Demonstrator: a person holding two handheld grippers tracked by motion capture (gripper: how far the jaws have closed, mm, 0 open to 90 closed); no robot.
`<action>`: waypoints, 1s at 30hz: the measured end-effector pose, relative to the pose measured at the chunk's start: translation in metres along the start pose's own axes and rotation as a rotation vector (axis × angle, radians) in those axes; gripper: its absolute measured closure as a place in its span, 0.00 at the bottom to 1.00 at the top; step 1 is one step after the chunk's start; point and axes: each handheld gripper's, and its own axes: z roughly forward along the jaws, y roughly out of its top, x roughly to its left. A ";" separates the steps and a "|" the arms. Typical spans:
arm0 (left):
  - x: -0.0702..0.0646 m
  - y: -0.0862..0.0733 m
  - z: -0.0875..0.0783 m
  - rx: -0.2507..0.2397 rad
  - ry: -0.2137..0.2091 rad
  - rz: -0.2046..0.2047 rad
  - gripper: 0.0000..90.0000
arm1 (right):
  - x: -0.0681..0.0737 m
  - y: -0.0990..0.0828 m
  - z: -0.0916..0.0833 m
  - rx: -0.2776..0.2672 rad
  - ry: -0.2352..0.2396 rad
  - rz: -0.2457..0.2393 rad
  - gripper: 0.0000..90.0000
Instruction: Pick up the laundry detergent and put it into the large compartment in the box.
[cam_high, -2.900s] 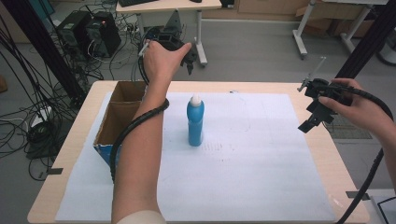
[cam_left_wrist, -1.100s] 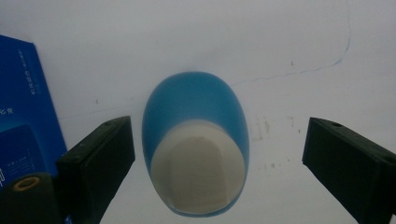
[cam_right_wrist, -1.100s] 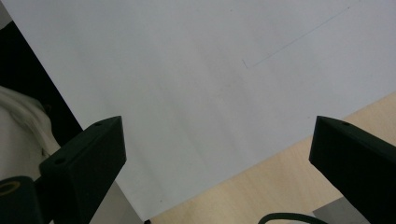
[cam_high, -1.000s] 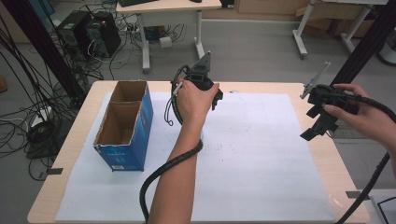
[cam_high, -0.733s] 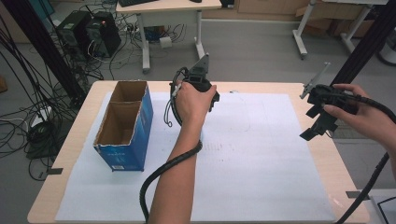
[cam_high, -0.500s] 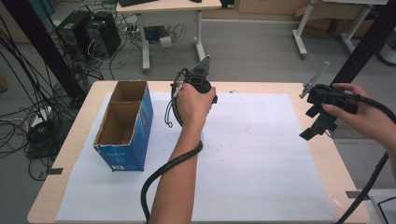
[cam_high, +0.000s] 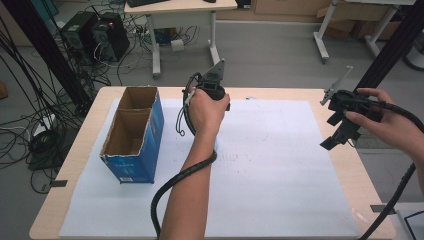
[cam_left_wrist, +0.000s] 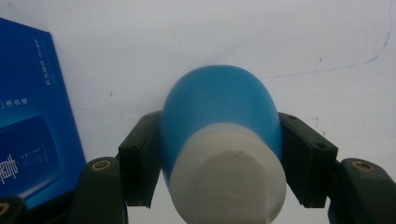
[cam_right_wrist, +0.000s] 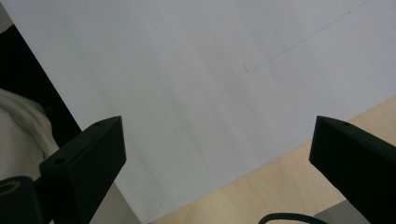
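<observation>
A blue bottle (cam_left_wrist: 218, 105) with a white cap (cam_left_wrist: 229, 177) is seen cap-end on in the left gripper view. My left gripper (cam_left_wrist: 219, 140) is shut on its body, one jaw on each side. In the high view the left gripper (cam_high: 212, 89) sits under the person's hand near the table's back middle, and the hand hides the bottle. My right gripper (cam_high: 340, 134) hangs over the table's right edge. Its jaws stand wide apart in the right gripper view (cam_right_wrist: 219, 154), with nothing between them.
An open blue cardboard box (cam_high: 131, 135) with two compartments stands at the table's left, and its side (cam_left_wrist: 28, 116) is close to the bottle. A white paper sheet (cam_high: 280, 165) covers most of the wooden table (cam_high: 350, 170). Cables trail from both grippers.
The left hand came from behind the box to the standing bottle and the gripper shut on it. Over the last second it has barely moved. The right gripper stays put.
</observation>
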 end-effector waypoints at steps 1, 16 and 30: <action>0.000 0.000 0.000 0.000 0.000 0.000 0.42 | 0.000 0.000 0.000 0.000 0.000 0.000 0.04; 0.009 -0.005 -0.011 -0.004 -0.028 0.010 0.42 | -0.003 0.003 0.002 0.009 0.004 0.004 0.04; 0.017 -0.030 -0.073 -0.056 -0.013 0.021 0.42 | -0.003 0.011 0.002 0.028 0.000 0.017 0.04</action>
